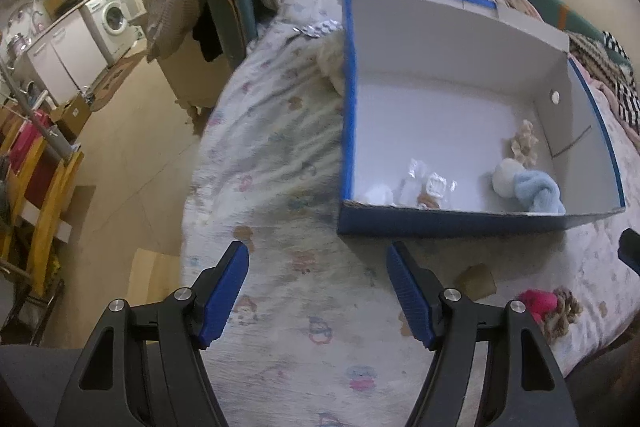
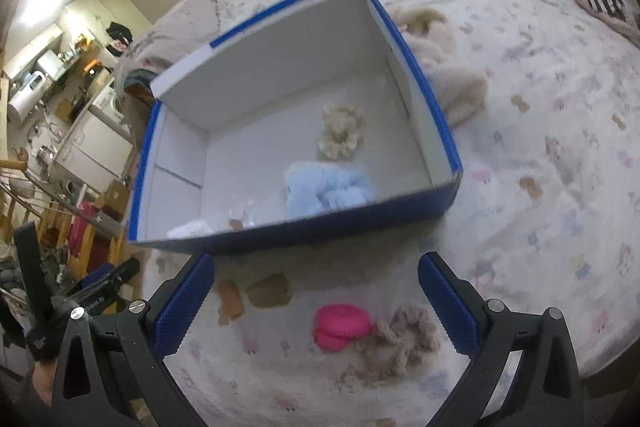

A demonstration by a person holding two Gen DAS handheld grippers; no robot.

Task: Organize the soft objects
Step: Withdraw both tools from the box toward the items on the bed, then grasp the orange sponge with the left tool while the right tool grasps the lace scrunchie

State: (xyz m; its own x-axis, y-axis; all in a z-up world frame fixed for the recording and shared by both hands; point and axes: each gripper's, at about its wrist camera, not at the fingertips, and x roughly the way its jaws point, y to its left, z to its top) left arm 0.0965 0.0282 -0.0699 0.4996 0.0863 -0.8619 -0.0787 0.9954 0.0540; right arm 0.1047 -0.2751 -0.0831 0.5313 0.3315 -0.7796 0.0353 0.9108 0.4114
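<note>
Blue-padded fingers of the left gripper (image 1: pixel 318 259) fill the foreground of the left wrist view, spread apart over a printed bedspread (image 1: pixel 280 155) with nothing between them — released. Beyond them stands an open blue cardboard box (image 1: pixel 347 99) with a pale interior, resting on the bedspread. Inside, against the near wall, lie a light-blue fluffy scrunchie (image 1: pixel 536 193), a cream scrunchie (image 1: pixel 525 145) just behind it, and some small clear-wrapped items (image 1: pixel 430 187) towards the left corner.

Right wrist view: the right gripper (image 2: pixel 316 277) likewise has its jaws parted and grasps nothing. Between and just beyond its fingers, on the bedspread outside the box, lie a bright pink soft object (image 2: pixel 340 325) touching a beige knitted scrunchie (image 2: pixel 400 343); two small tan pieces (image 2: pixel 268 291) sit nearer the box's front wall. A cream fluffy item (image 2: pixel 448 67) rests beside the box's right wall. The left gripper's black frame shows at the lower left edge — held in a dark-gloved hand (image 2: pixel 42 341).
</note>
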